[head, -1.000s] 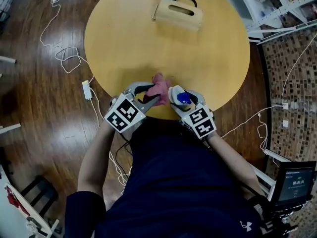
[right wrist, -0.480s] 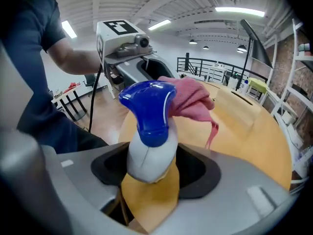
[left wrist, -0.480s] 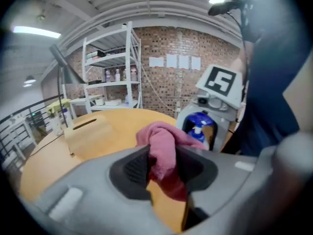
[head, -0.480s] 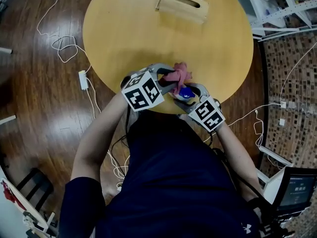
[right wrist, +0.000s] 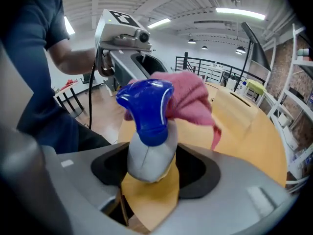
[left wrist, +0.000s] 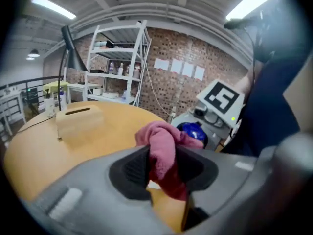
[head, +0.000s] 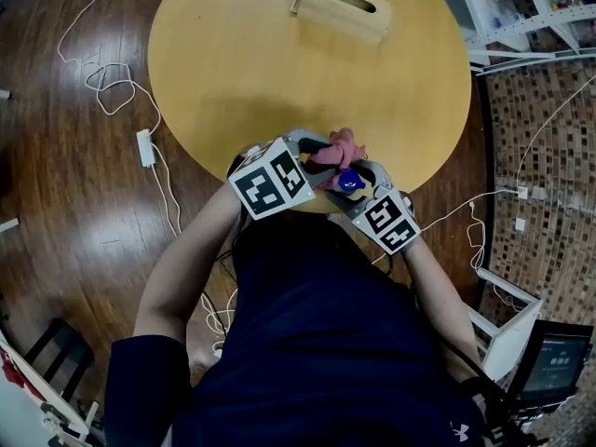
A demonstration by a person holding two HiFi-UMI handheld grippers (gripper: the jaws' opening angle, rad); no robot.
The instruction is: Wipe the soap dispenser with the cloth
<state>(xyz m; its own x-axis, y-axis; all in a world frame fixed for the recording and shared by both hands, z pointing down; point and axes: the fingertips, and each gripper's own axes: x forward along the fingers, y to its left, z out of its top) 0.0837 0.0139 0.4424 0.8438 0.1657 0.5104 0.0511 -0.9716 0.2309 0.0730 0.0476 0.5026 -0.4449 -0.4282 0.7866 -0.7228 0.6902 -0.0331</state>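
Note:
The soap dispenser (right wrist: 149,146) has a pale grey body and a blue pump head (head: 348,182). My right gripper (right wrist: 149,168) is shut on its body at the near edge of the round wooden table (head: 279,63); its jaws have just been closing on it. The pink cloth (left wrist: 164,151) is pinched in my left gripper (left wrist: 162,168), which is shut on it. The left gripper (head: 321,156) reaches in from the left. The cloth (right wrist: 188,99) lies against the far side of the blue head. The dispenser (left wrist: 193,131) shows just behind the cloth.
A wooden tissue box (head: 342,7) stands at the table's far edge. White cables and a power strip (head: 144,147) lie on the wooden floor at left. Shelving fills the top right corner, and a small screen (head: 557,361) sits at bottom right.
My left gripper has carried the cloth to the right, from beside the dispenser onto its blue pump head. The right gripper has stayed at the table's near edge with the dispenser.

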